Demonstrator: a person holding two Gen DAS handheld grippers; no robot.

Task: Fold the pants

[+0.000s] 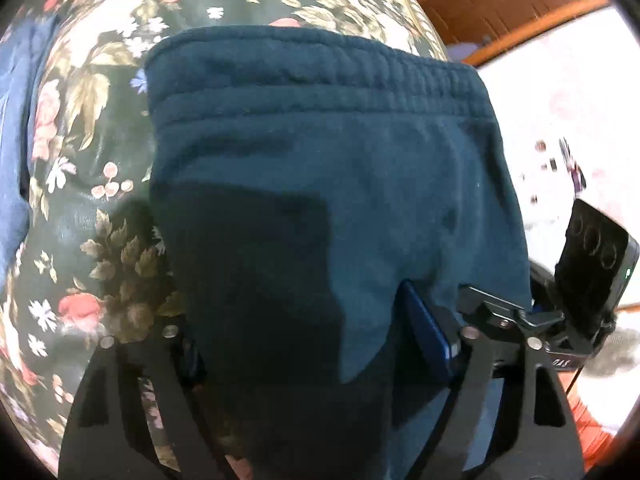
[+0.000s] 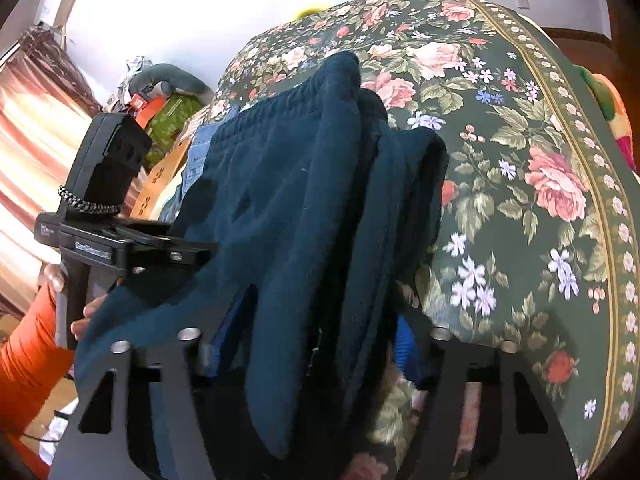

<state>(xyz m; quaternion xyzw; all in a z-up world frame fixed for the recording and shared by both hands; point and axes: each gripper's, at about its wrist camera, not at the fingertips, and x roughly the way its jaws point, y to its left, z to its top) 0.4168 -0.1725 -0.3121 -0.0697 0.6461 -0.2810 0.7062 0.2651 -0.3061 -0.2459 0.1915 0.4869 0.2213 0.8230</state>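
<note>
The dark teal sweatpants (image 1: 320, 152) lie on a floral bedspread (image 1: 92, 128), with the elastic waistband at the far end. My left gripper (image 1: 316, 344) is shut on the near edge of the pants; its blue finger pad (image 1: 428, 336) shows at the right, the left one is hidden by cloth. In the right wrist view the pants (image 2: 304, 200) are bunched in several thick folds between my right gripper's (image 2: 312, 344) fingers, which are shut on them. A blue pad (image 2: 408, 348) shows at the right of the folds.
The floral bedspread (image 2: 520, 160) stretches far and right. A blue garment (image 1: 16, 120) lies at the far left. Jeans (image 2: 198, 148) and clutter lie beyond the pants. A wooden frame (image 1: 500, 0) and pale floor lie to the right. The other gripper's black body (image 2: 108, 184) is at left.
</note>
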